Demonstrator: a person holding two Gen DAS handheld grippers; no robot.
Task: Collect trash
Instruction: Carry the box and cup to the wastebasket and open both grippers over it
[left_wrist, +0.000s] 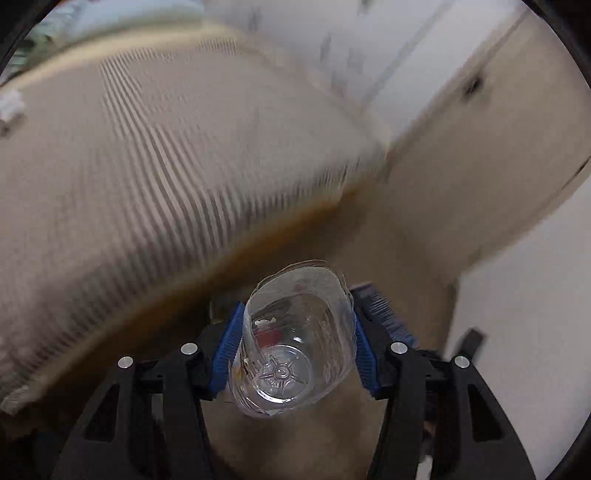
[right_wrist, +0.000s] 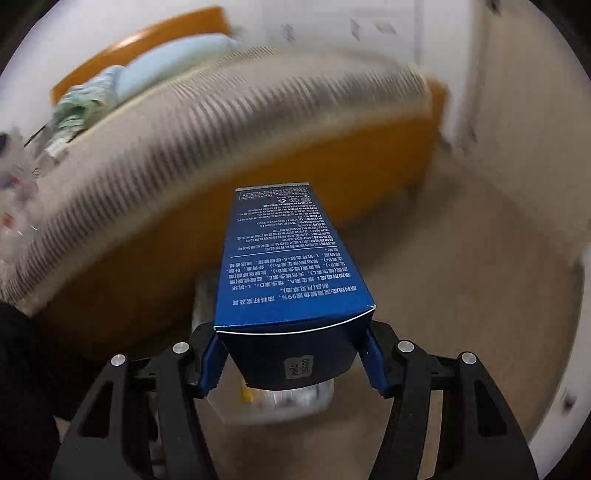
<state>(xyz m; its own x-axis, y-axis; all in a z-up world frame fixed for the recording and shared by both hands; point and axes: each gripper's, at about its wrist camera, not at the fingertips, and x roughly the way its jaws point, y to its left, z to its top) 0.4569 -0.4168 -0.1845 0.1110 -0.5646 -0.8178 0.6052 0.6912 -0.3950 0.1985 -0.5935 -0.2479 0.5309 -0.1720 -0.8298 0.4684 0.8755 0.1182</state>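
In the left wrist view my left gripper is shut on a crumpled clear plastic bottle, its star-shaped base facing the camera and its sides dented between the blue pads. In the right wrist view my right gripper is shut on a long blue carton covered in white print, which points away from the camera over the floor. Both are carried in the air beside a bed. Below the carton a pale, blurred round object shows partly.
A bed with a striped beige cover and an orange wooden frame fills the left of both views. A light blue pillow lies at its head. Beige floor and white walls lie to the right. Small litter sits on the bed's left edge.
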